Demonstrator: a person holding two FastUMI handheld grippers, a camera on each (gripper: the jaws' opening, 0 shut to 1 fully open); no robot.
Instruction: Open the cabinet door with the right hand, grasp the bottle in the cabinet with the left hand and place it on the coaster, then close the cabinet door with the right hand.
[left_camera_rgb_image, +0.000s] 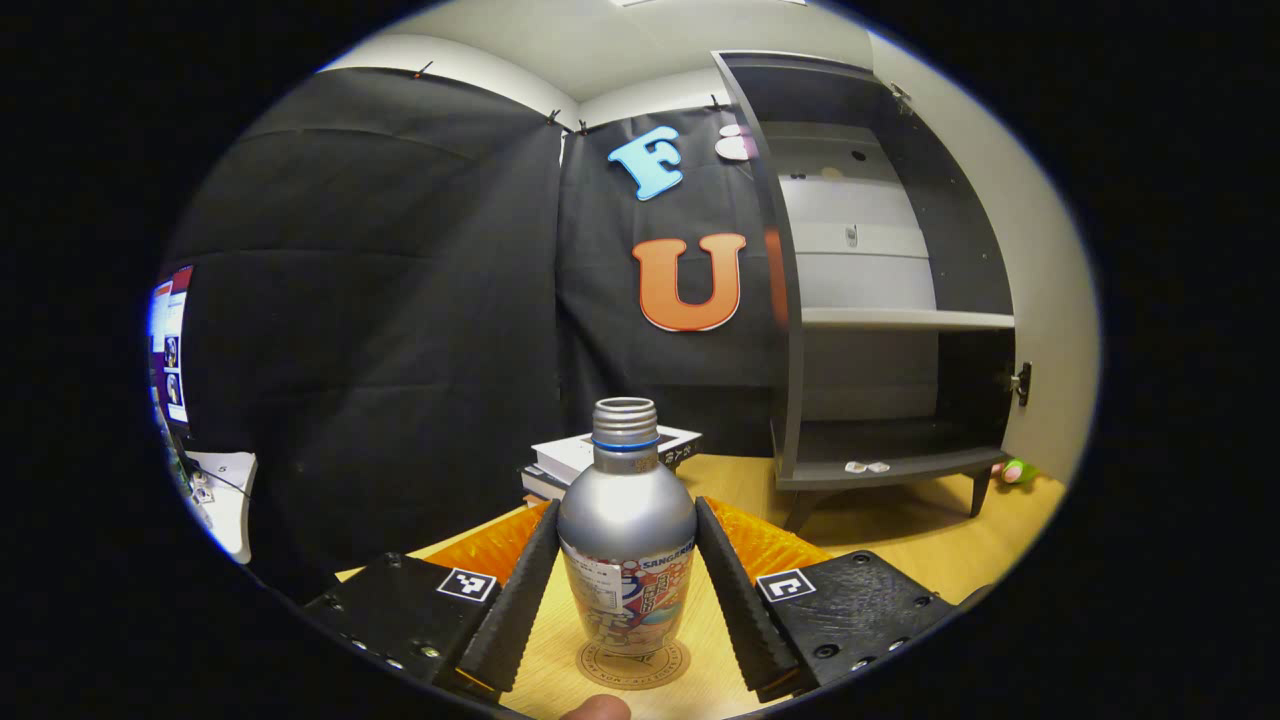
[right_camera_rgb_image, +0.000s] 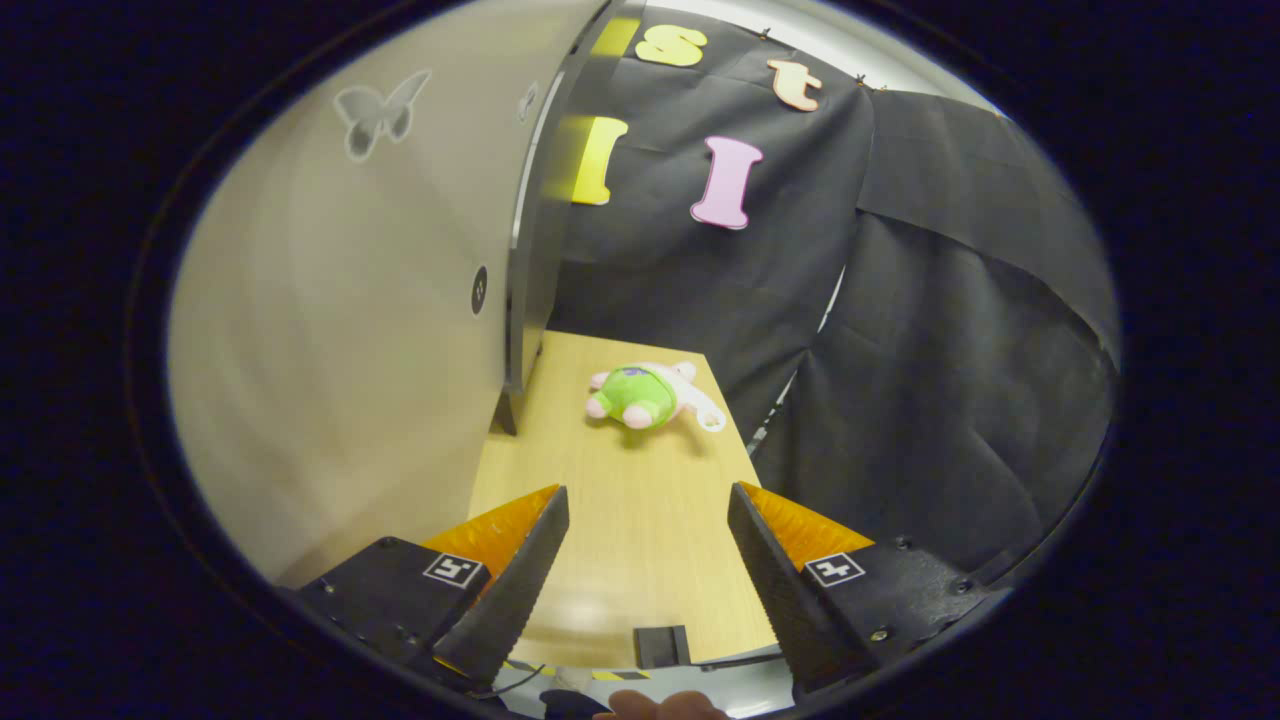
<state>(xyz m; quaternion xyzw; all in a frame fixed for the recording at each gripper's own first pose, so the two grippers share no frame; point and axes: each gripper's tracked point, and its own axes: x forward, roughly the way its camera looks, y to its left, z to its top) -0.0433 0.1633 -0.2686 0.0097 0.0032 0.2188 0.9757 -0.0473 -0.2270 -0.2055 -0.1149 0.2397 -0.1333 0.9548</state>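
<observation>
Bottle (left_camera_rgb_image: 627, 535) stands on the coaster (left_camera_rgb_image: 633, 665) on the table (left_camera_rgb_image: 900, 525), so the placing step looks about finished. Left tool (left_camera_rgb_image: 627, 590) brackets the bottle, fingers just beside its sides; can't tell if they press or have let go. Cabinet (left_camera_rgb_image: 880, 300) is open, its shelves bare apart from some small bits. Next, by my read: back the left tool off without tipping the bottle, then swing the door (right_camera_rgb_image: 340, 330) shut. Right tool (right_camera_rgb_image: 648, 570) is spread apart, holding nothing, near the door's outer face, over the table by a plush toy (right_camera_rgb_image: 648, 395).
</observation>
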